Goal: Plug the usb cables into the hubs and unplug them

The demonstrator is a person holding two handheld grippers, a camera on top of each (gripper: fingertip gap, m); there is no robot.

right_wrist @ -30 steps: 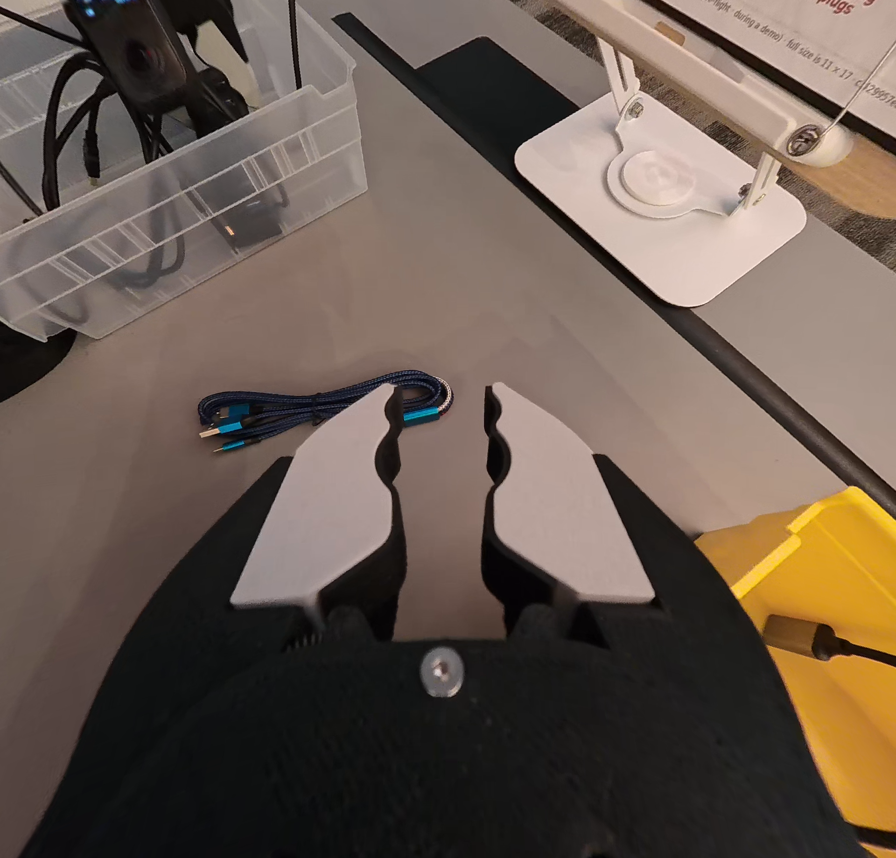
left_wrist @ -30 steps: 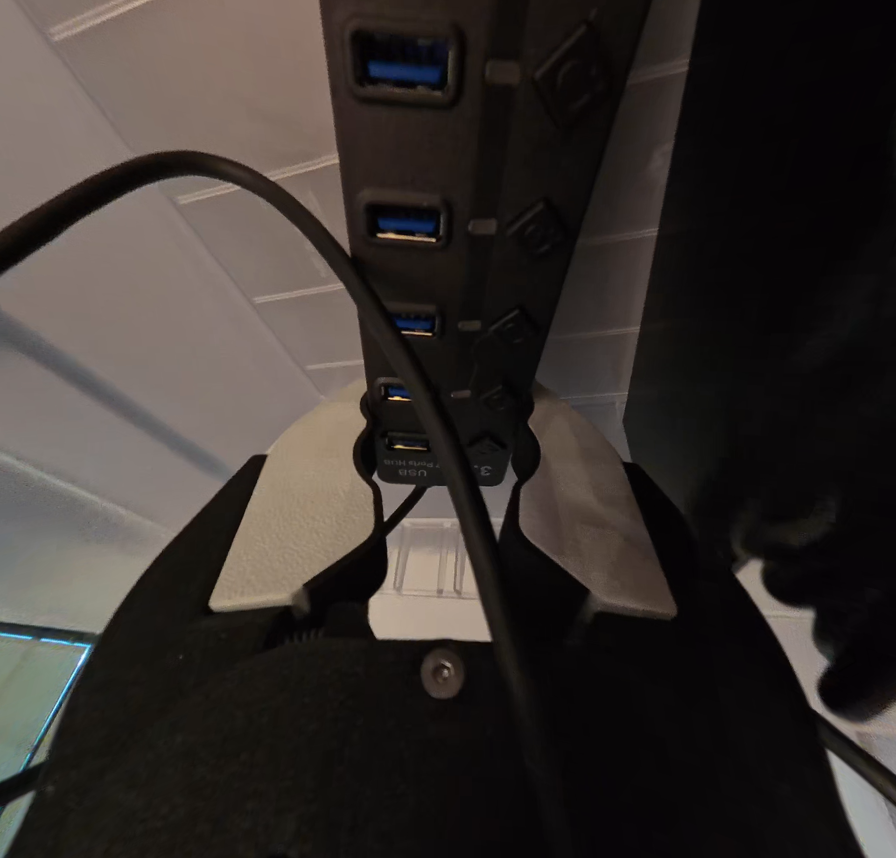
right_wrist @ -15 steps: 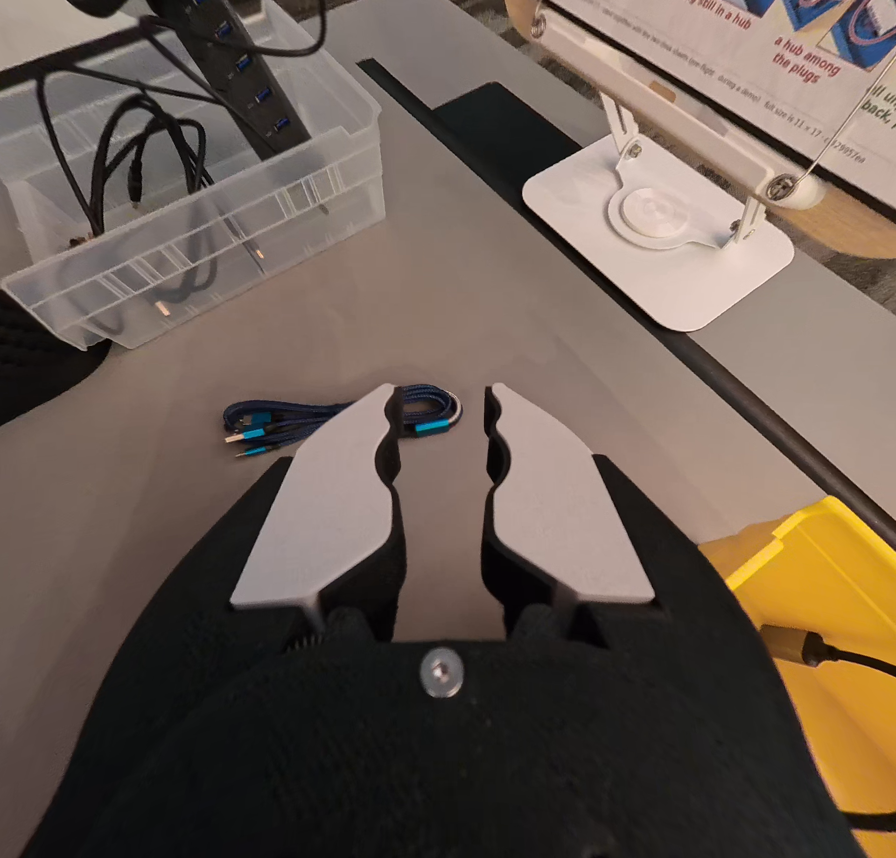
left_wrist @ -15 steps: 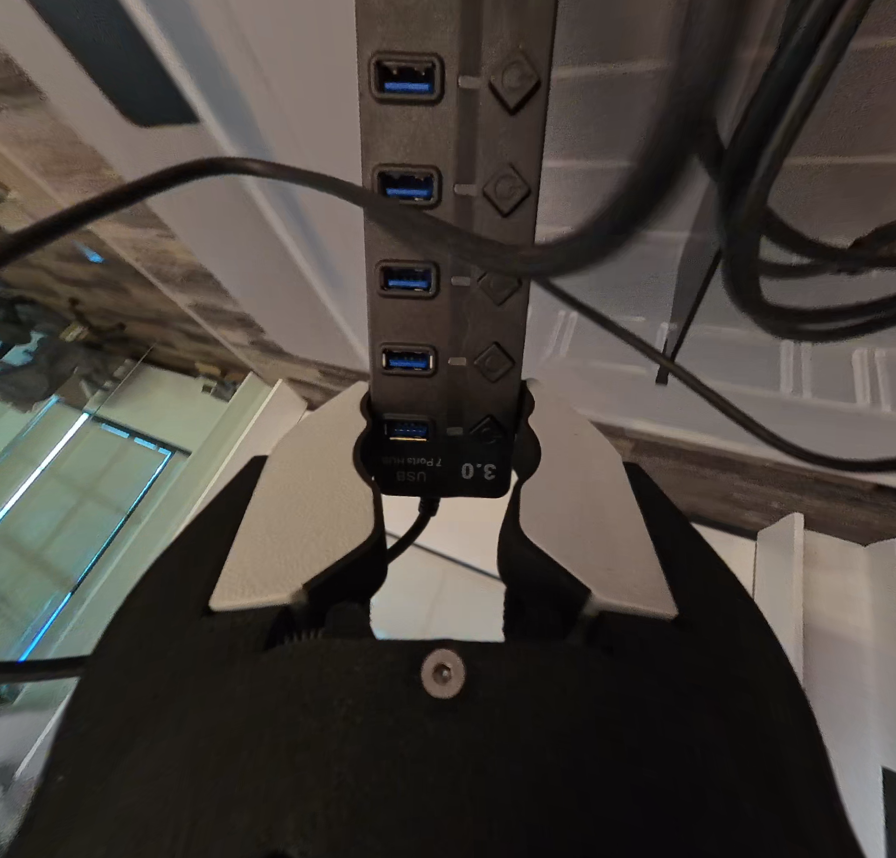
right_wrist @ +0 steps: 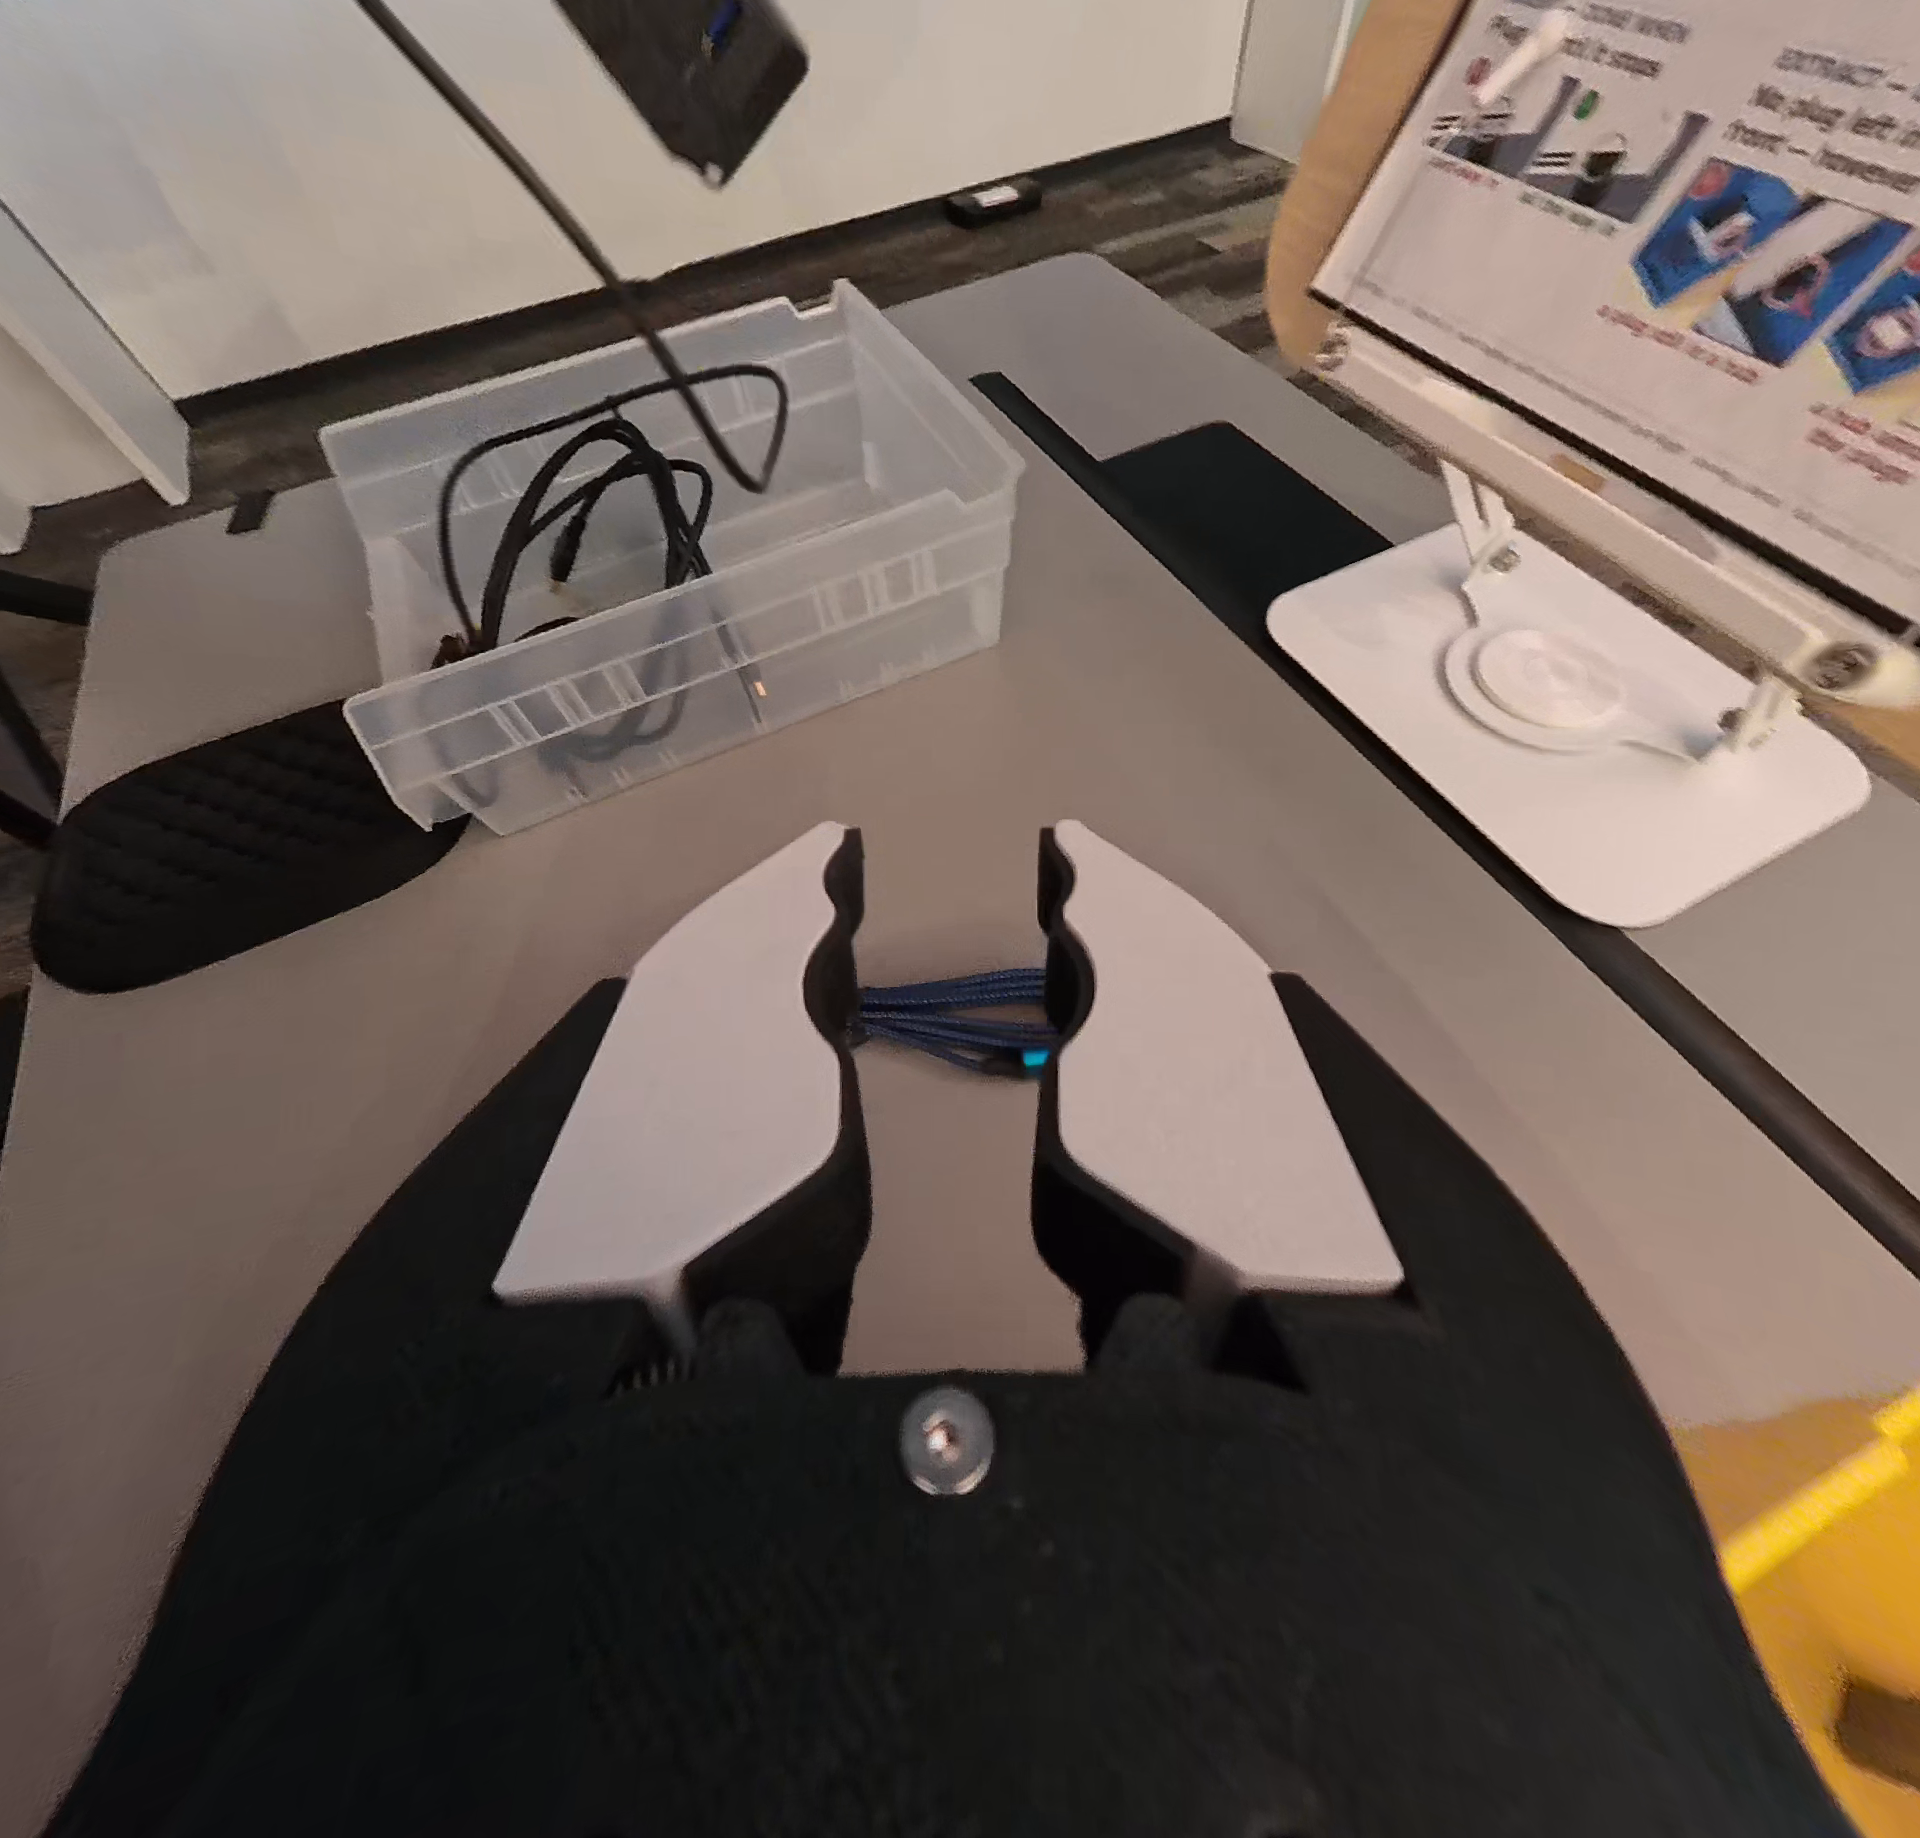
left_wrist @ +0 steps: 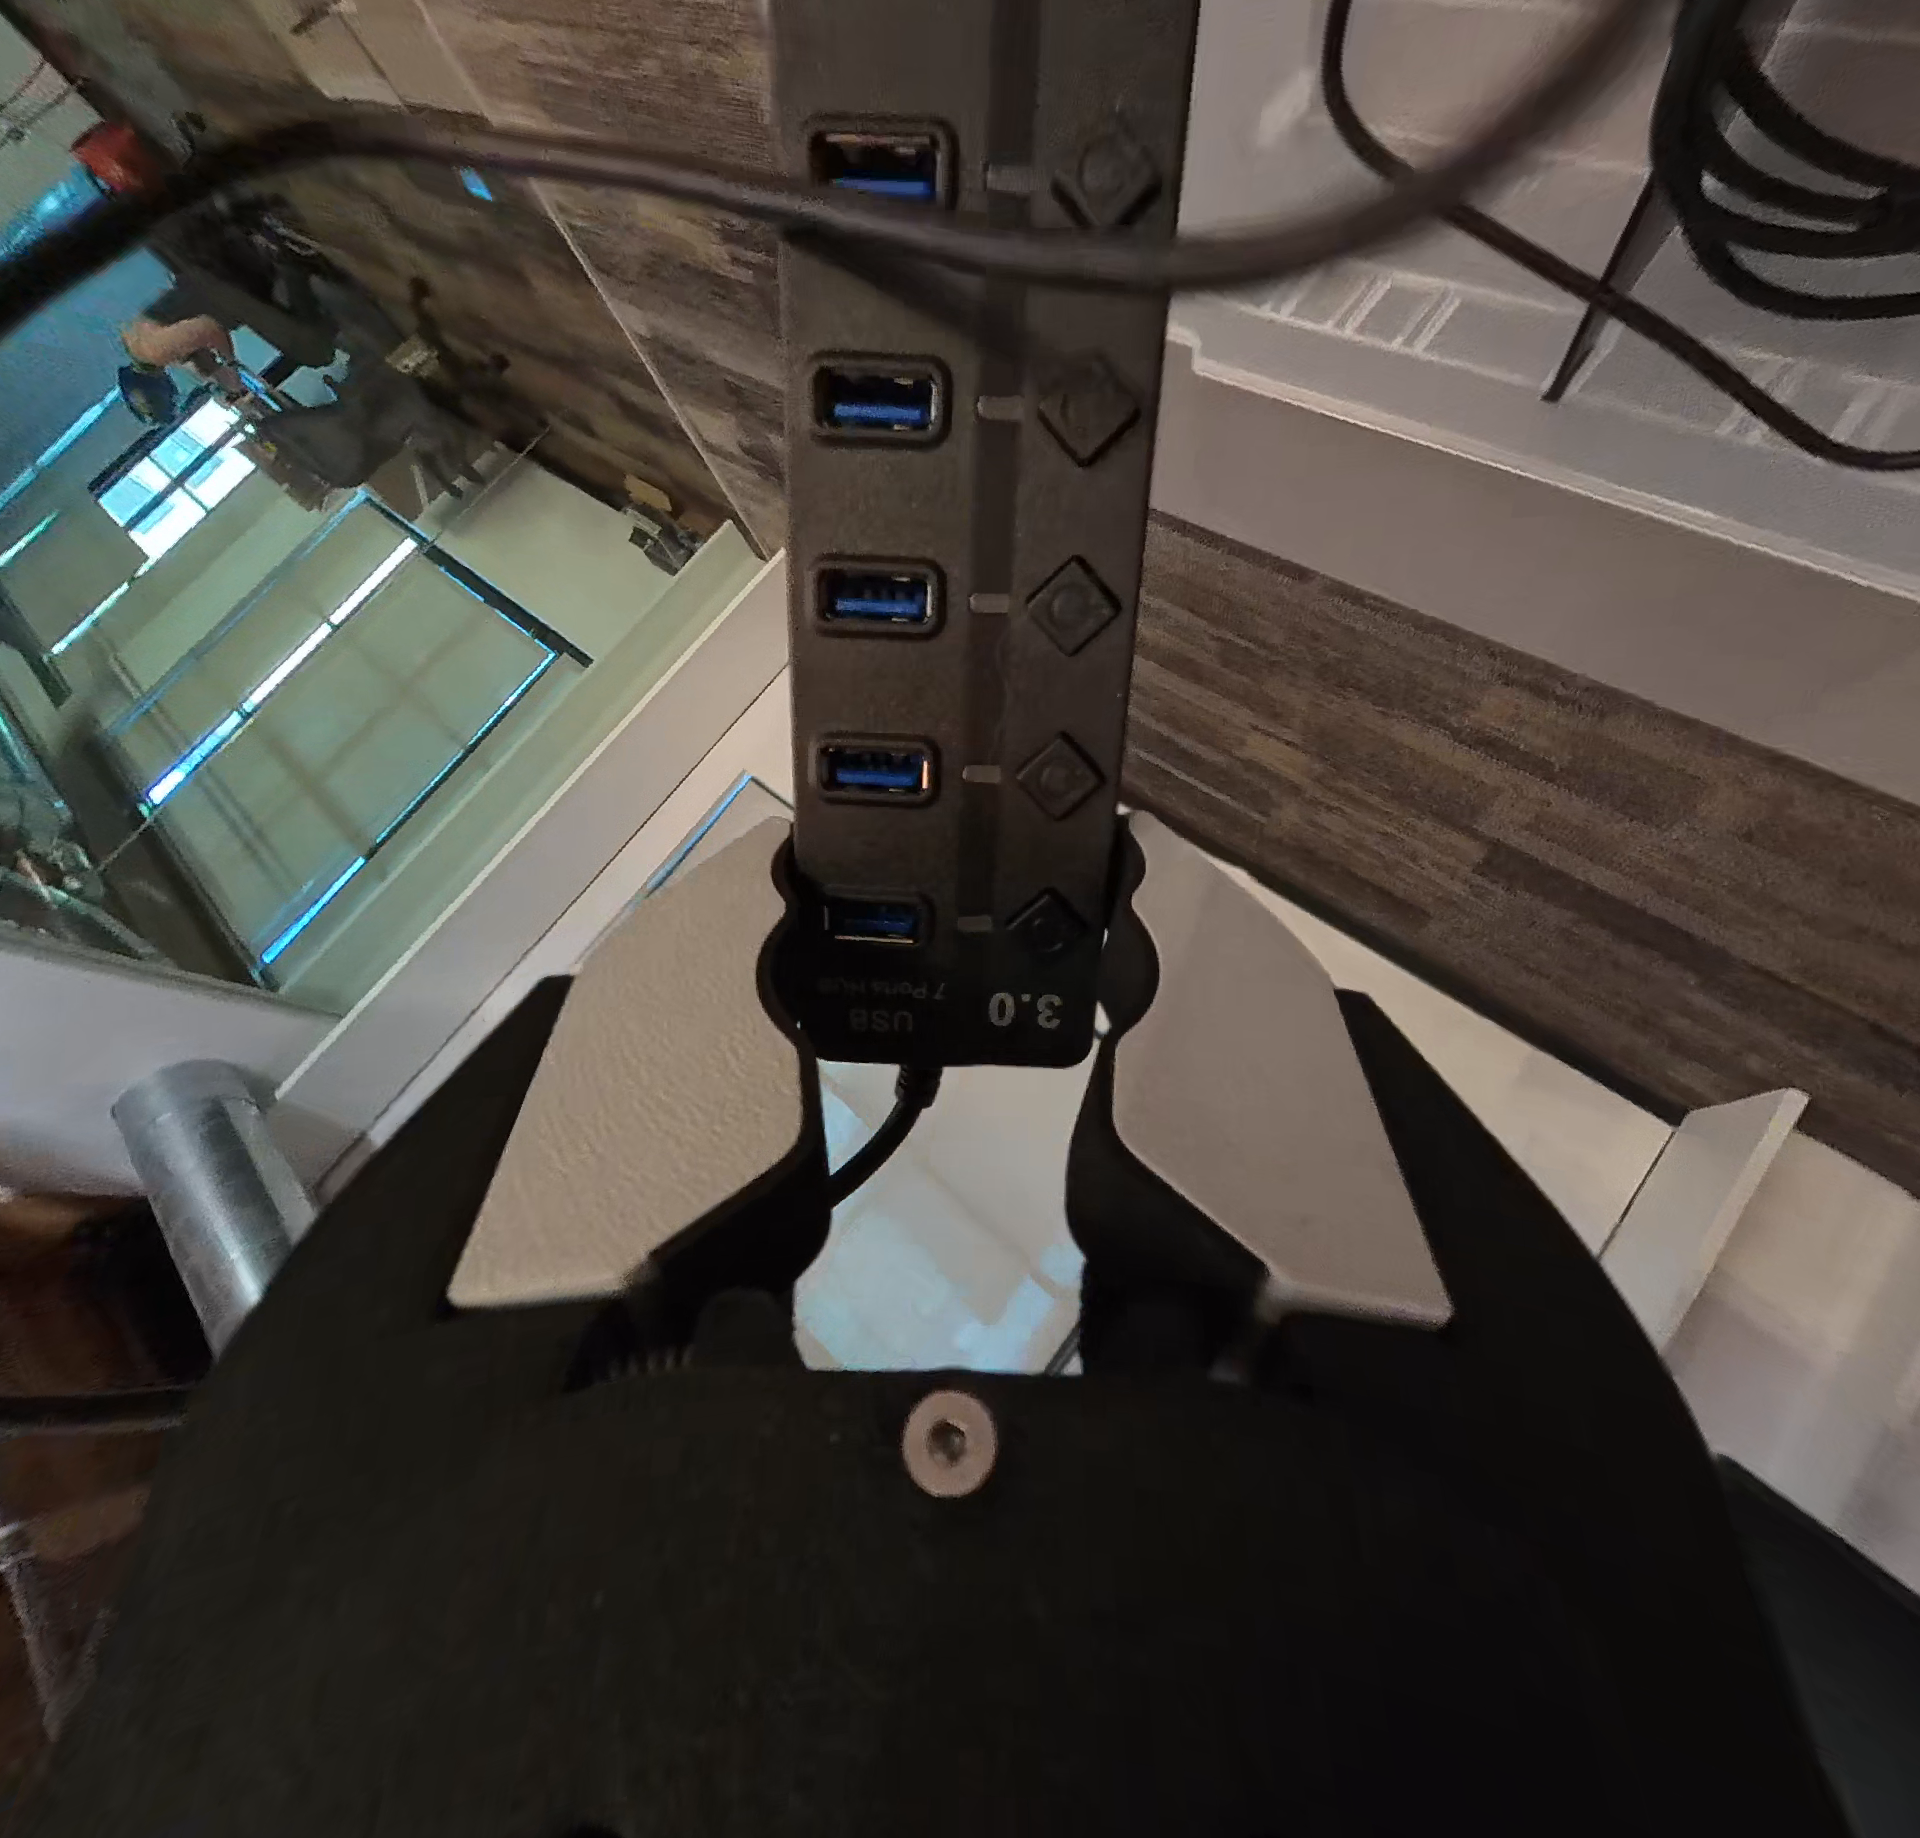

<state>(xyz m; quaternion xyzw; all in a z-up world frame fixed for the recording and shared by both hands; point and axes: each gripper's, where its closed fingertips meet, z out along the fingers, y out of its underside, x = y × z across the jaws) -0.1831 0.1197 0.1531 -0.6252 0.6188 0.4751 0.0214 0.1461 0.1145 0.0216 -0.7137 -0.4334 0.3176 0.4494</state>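
My left gripper (left_wrist: 951, 947) clamps the hub (left_wrist: 977, 500), ports all empty; my right gripper (right_wrist: 948, 843), half open, holds nothing above the blue cable (right_wrist: 956, 1019): plugging unstarted.

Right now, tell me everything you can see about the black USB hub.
The USB hub is a long, flat, matte black plastic bar. One face carries a row of blue-tongued ports, all visible ones empty, each beside a small marker and a diamond-shaped button. The left gripper clamps its cable end, holding it in the air. Its own thin black cable leaves that end; another stretch of cable crosses its face. The right wrist view shows its far end tilted above the clear bin.
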